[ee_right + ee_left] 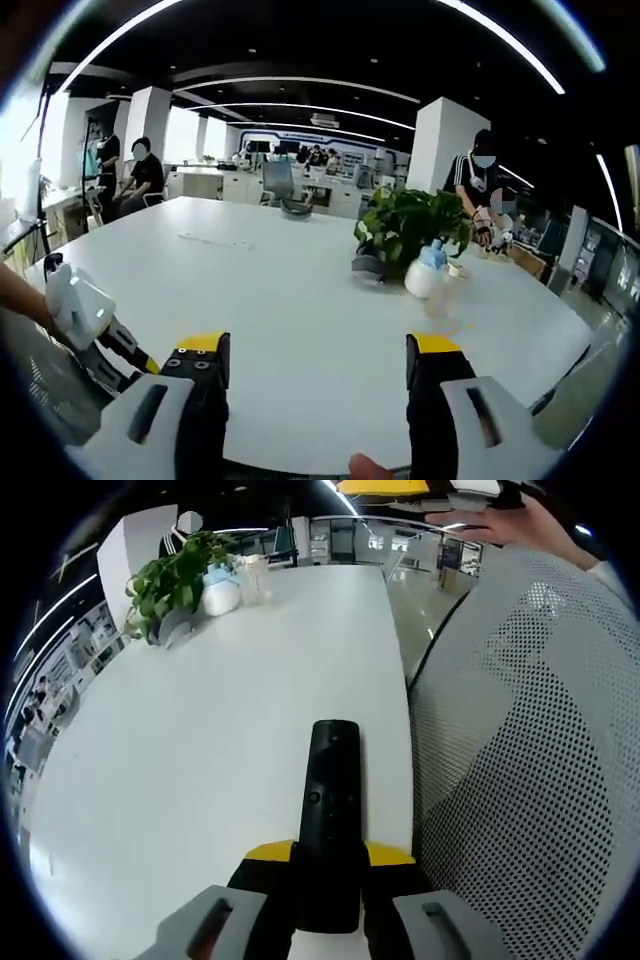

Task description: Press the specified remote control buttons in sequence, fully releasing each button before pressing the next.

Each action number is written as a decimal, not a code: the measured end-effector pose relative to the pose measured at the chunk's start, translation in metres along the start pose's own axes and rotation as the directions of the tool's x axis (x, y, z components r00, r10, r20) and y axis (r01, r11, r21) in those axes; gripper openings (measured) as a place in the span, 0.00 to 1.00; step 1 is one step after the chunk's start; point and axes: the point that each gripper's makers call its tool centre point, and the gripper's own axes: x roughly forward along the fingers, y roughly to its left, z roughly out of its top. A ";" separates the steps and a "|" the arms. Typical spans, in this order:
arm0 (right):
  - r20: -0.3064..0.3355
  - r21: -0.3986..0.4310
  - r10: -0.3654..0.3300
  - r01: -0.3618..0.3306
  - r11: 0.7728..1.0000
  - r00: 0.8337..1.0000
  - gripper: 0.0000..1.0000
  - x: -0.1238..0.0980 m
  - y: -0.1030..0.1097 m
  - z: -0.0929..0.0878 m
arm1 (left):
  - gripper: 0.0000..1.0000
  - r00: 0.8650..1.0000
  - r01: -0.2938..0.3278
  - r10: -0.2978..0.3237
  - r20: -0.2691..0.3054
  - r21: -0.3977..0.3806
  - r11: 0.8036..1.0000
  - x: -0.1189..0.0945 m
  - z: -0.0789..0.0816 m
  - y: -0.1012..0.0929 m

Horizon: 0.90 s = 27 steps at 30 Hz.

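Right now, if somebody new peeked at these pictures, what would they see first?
Probably the black remote control, clamped between the left gripper's yellow-tipped jaws, over the big white table. Beside it on the right bulges a white mesh chair back. In the right gripper view, the right gripper gapes open with nothing in it, facing a leafy green potted plant far across the table.

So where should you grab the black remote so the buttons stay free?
Grip the black remote by its near end, one jaw on each long side, coming in along its length from behind. It is long and narrow, so the sides fit between the jaws. The left gripper appears to hold it this way already, leaving the round button uncovered for the open right gripper to press.
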 end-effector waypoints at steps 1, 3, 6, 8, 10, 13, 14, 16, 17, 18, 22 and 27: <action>-0.002 0.000 0.001 -0.001 1.000 1.000 0.73 0.000 0.000 0.000 | 0.23 1.000 0.000 0.000 -0.003 0.004 1.000 0.000 0.000 0.001; -0.012 -0.002 0.003 -0.003 1.000 1.000 0.72 0.000 0.000 -0.002 | 0.23 1.000 -0.005 0.006 -0.010 0.014 1.000 0.000 -0.001 0.005; -0.021 -0.007 0.005 -0.005 1.000 1.000 0.70 0.001 0.001 -0.004 | 0.23 1.000 -0.017 0.018 -0.026 0.012 1.000 -0.001 -0.002 0.013; -0.025 -0.010 0.005 -0.005 1.000 1.000 0.69 0.001 0.001 -0.004 | 0.23 0.999 -0.019 0.019 -0.030 0.009 1.000 -0.001 -0.003 0.018; -0.028 -0.013 0.004 -0.004 1.000 1.000 0.69 0.001 0.001 -0.005 | 0.23 0.999 -0.030 0.030 -0.040 0.004 1.000 -0.001 -0.003 0.026; -0.036 -0.015 0.005 -0.005 1.000 0.999 0.68 0.001 0.001 -0.007 | 0.23 0.998 -0.050 0.051 -0.044 0.020 0.999 -0.002 -0.002 0.038; -0.038 -0.015 0.005 -0.005 1.000 0.999 0.68 0.001 0.002 -0.007 | 0.23 0.998 -0.051 0.052 -0.045 0.020 0.998 -0.003 -0.001 0.042; -0.047 -0.020 0.007 -0.008 1.000 0.999 0.68 0.002 0.002 -0.008 | 0.23 0.997 -0.058 0.059 -0.048 0.018 0.998 -0.003 -0.002 0.051; -0.049 -0.022 0.007 -0.009 1.000 0.999 0.68 0.002 0.003 -0.009 | 0.23 0.997 -0.062 0.064 -0.053 0.023 0.998 -0.003 -0.003 0.055; -0.051 -0.025 0.008 -0.009 1.000 0.999 0.67 0.002 0.003 -0.009 | 0.23 0.996 -0.071 0.073 -0.060 0.034 0.997 -0.004 -0.004 0.061; -0.060 -0.030 0.009 -0.010 1.000 0.998 0.67 0.003 0.003 -0.010 | 0.23 0.990 -0.121 0.123 -0.066 0.031 0.992 -0.009 -0.004 0.089; -0.075 -0.042 0.010 -0.013 0.999 0.997 0.66 0.004 0.005 -0.013 | 0.23 0.986 -0.146 0.149 -0.080 0.039 0.988 -0.012 -0.003 0.116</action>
